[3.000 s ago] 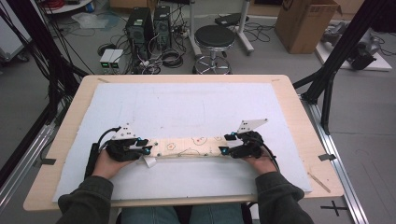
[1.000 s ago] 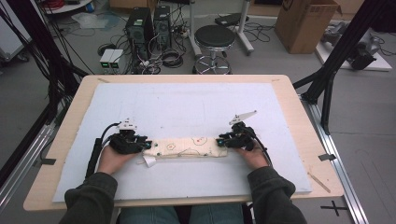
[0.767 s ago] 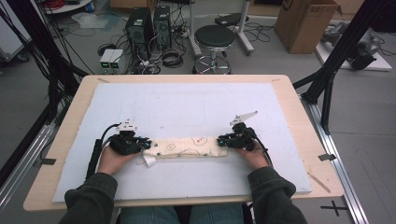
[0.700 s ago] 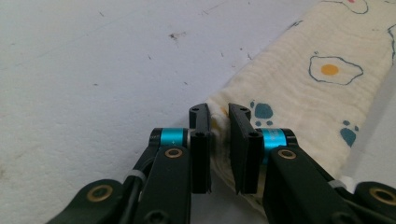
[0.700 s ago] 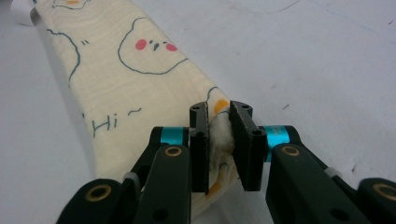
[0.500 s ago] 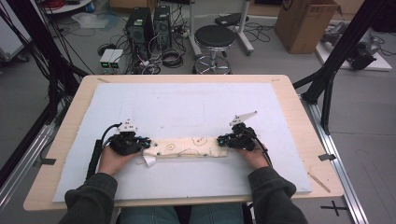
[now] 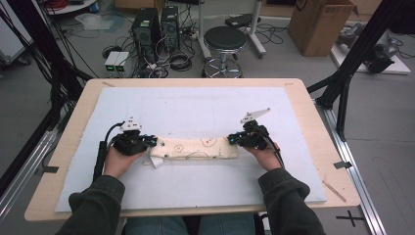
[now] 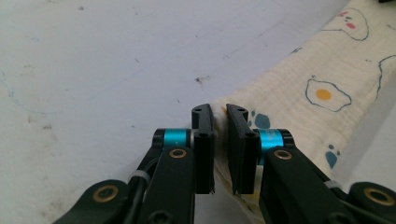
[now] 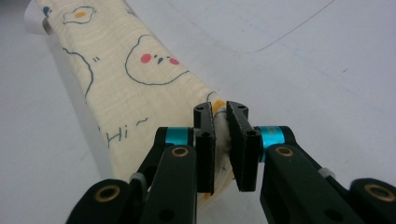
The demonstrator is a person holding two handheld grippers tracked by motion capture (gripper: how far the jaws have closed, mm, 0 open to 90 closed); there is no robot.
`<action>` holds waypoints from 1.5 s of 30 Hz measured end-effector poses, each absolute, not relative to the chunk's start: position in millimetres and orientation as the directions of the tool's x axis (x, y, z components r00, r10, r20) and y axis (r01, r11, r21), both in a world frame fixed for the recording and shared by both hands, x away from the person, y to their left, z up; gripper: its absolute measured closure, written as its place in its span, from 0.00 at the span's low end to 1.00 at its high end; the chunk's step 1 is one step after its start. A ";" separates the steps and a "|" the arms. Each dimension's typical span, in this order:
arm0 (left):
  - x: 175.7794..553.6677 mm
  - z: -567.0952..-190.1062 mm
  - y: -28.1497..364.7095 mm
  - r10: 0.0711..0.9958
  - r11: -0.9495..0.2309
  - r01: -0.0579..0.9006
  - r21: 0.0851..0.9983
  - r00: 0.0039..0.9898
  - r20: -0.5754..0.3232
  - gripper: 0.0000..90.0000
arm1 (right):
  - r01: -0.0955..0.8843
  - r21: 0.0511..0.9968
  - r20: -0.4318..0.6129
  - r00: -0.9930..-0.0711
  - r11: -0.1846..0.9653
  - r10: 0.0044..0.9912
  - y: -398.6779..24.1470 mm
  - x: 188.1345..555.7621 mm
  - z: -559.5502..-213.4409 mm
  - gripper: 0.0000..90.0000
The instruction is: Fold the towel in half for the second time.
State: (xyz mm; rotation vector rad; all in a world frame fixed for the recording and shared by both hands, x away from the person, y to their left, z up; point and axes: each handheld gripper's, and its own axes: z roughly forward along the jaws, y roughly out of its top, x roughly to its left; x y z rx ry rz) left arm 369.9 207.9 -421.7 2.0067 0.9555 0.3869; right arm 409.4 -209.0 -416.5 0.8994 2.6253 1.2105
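The folded cream muslin cloth printed with fried eggs and little faces (image 7: 195,148) lies as a long narrow strip on the white-covered counter (image 7: 195,105), stretched straight between the two tools. The left tool (image 7: 152,142) is clenched on the cloth's left end, and its jaws have just been closing with fabric between them. The right tool (image 7: 232,140) grasps the opposite end the same way, its jaws also just closed on fabric. The long axis of the strip runs from one tool to the other, so each hand is nearest to its own end. I think the coming move must be done by both together.
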 end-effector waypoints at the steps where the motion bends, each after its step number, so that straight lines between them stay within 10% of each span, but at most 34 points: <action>1: 373.1 -420.2 207.0 0.750 -0.336 0.487 0.806 0.656 -0.084 0.90 | 0.466 0.726 0.131 -0.816 0.505 0.563 -208.6 412.5 -415.1 0.91; 27: 429.7 -433.2 205.4 0.824 -0.280 0.546 0.790 0.559 -0.094 0.86 | 0.546 0.710 0.140 -0.727 0.444 0.672 -200.0 474.2 -435.2 0.90; 45: 414.3 -410.6 215.4 0.786 -0.217 0.495 0.841 0.600 -0.150 0.58 | 0.525 0.782 0.208 -0.728 0.336 0.654 -213.3 464.7 -413.6 0.58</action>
